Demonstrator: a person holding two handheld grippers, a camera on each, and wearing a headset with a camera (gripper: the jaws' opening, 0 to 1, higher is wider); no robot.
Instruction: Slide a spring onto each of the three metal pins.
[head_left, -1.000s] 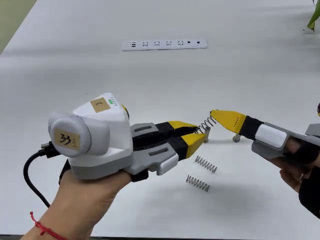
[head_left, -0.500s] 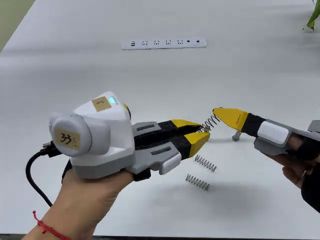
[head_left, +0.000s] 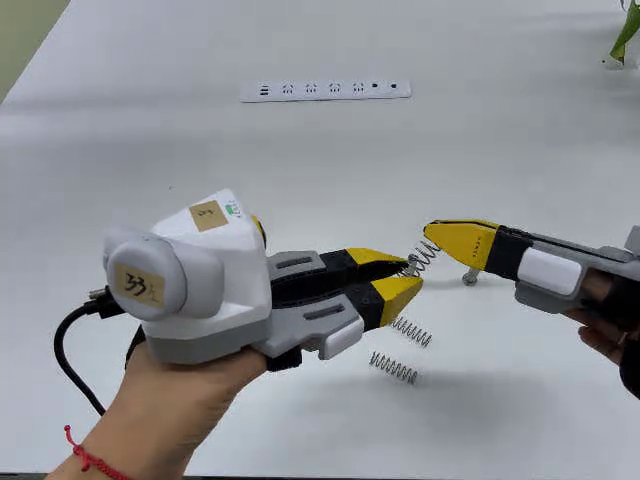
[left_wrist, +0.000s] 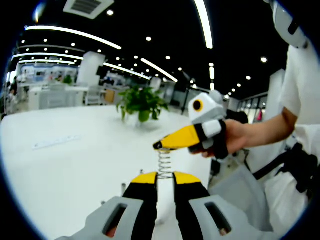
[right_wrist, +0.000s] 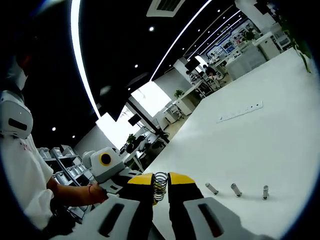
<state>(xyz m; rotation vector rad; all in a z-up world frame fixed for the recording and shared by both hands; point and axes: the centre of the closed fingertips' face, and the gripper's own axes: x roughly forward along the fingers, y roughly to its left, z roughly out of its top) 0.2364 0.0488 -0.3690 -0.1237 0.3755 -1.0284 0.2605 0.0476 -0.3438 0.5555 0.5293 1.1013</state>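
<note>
Both hands are in the air over the desk (head_left: 180, 140), and the spring (head_left: 421, 258) is strung between them; the left hand-held gripper (head_left: 408, 274) pinches its lower end, jaws pressed in to the width of the coil; the right hand-held gripper (head_left: 432, 234) nips the upper end, and its own view looks straight down the coil between its yellow tips. What has changed over the last second is small: the right one has levelled out from its downward slant, the left has sunk a touch, and the spring has stayed bridged between the two throughout; so this reads as a hand-over or re-grip not yet finished, neither side having let go. For the task, nothing is scored yet; the three pins (right_wrist: 236, 189) lie bare in a row on the desk in the right gripper view; two loose springs (head_left: 411, 331) wait just below the grippers. One side must release before any threading starts.
</note>
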